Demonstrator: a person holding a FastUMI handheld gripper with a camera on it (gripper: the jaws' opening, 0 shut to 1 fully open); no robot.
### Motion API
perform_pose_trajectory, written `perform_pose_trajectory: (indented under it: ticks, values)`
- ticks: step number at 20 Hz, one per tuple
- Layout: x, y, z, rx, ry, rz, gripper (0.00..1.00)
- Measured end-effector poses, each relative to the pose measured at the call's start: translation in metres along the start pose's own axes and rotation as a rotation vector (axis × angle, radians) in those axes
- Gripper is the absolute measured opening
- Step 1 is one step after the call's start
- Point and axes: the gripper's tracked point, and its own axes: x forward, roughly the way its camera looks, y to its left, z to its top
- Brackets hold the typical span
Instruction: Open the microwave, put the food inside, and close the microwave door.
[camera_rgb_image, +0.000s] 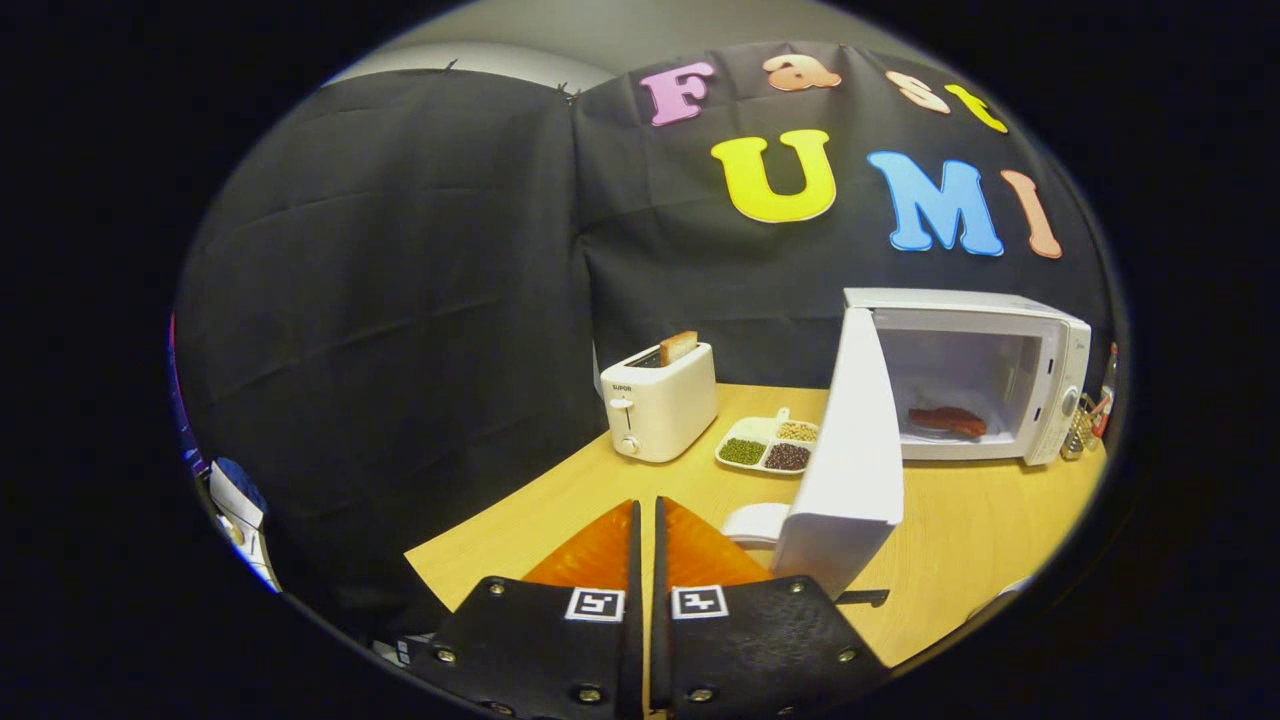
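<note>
A staged kitchen corner in a booth: a white box-shaped microwave (975, 375) stands on a light wooden table (960, 540) against a black cloth wall (400, 300). Left of the microwave stand a white divided dish of beans (768, 444) and a white two-slot toaster (658, 400).

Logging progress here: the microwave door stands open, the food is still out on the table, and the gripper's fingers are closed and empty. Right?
Not quite. The gripper view shows the food already inside the microwave. The rest holds: the door stands open and the gripper is closed and empty.

Wooden table (960, 540), toaster (660, 402), sectioned tray (768, 444), open microwave (975, 375)
</note>
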Motion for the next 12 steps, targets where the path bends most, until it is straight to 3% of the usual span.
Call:
perform_pose_trajectory:
  ticks: [12]
  values:
    - [-0.039, -0.069, 0.001, -0.059, 0.021, -0.065, 0.01]
